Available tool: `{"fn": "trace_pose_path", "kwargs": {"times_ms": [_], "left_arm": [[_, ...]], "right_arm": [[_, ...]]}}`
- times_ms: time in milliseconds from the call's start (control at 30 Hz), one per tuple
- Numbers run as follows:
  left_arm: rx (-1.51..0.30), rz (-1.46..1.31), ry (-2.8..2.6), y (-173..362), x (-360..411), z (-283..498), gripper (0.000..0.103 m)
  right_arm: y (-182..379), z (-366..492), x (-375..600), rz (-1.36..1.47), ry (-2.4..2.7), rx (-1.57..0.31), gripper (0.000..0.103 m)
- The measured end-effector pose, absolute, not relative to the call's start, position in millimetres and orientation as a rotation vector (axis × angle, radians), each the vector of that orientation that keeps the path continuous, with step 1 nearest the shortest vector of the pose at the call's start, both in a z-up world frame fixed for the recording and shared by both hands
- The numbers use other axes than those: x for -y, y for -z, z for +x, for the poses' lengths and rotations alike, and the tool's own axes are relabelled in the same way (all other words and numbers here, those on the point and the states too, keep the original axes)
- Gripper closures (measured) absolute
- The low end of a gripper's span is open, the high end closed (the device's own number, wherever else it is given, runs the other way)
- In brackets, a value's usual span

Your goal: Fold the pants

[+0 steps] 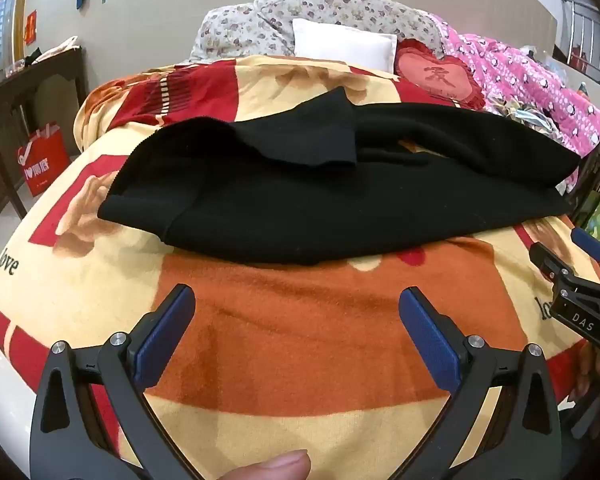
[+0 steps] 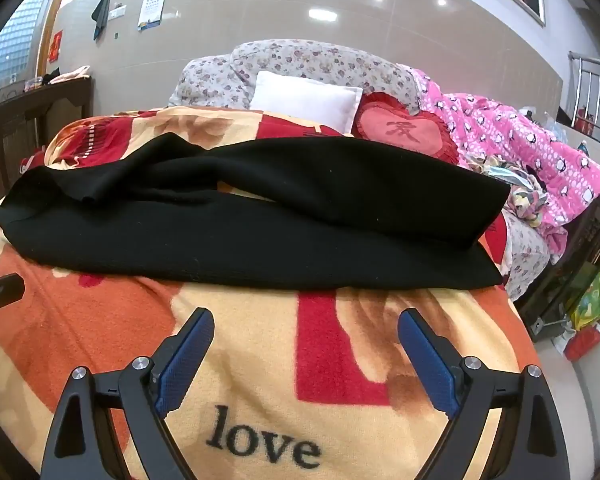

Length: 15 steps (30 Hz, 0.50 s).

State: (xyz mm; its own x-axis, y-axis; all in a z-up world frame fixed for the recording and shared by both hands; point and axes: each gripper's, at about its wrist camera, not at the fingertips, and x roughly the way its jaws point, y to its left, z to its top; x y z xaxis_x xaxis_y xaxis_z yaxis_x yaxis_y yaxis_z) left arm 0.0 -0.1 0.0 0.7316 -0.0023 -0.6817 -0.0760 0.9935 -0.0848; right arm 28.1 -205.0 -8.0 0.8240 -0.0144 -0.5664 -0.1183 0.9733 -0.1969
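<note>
Two grippers hang over the bed with their jaws spread as wide as they go and nothing between the blue pads: the left gripper (image 1: 296, 312) at the bottom of the left wrist view, the right gripper (image 2: 306, 332) at the bottom of the right wrist view. Neither touches cloth.

By the look of it the folding has barely begun, if at all. The black pants (image 1: 340, 196) lie stretched across the middle of both frames on the patterned blanket (image 1: 300, 360), waist end toward the left of the frame and the leg ends toward the right. One flap of fabric is turned over on top near the upper middle, and a sliver of blanket shows between the two legs, so they are not yet laid one on the other. The black cloth swallows detail, so whether that flap is a deliberate fold or just a rumple is hard to say. Aligning the legs and folding lengthwise seem left to do.

Beyond the pants sit a white pillow (image 2: 306, 98), a red heart cushion (image 2: 406, 130) and a pink quilt (image 2: 532, 160) at the upper right. None lies on the pants; the near blanket is free.
</note>
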Motion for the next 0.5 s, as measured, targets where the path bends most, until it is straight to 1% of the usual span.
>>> {"fn": "trace_pose_path", "kwargs": {"times_ms": [500], "left_arm": [[-0.756, -0.115, -0.039, 0.1, -0.2, 0.1, 0.001]], "right_arm": [[9.1, 30.0, 204.9, -0.228, -0.054, -0.602, 0.011]]}}
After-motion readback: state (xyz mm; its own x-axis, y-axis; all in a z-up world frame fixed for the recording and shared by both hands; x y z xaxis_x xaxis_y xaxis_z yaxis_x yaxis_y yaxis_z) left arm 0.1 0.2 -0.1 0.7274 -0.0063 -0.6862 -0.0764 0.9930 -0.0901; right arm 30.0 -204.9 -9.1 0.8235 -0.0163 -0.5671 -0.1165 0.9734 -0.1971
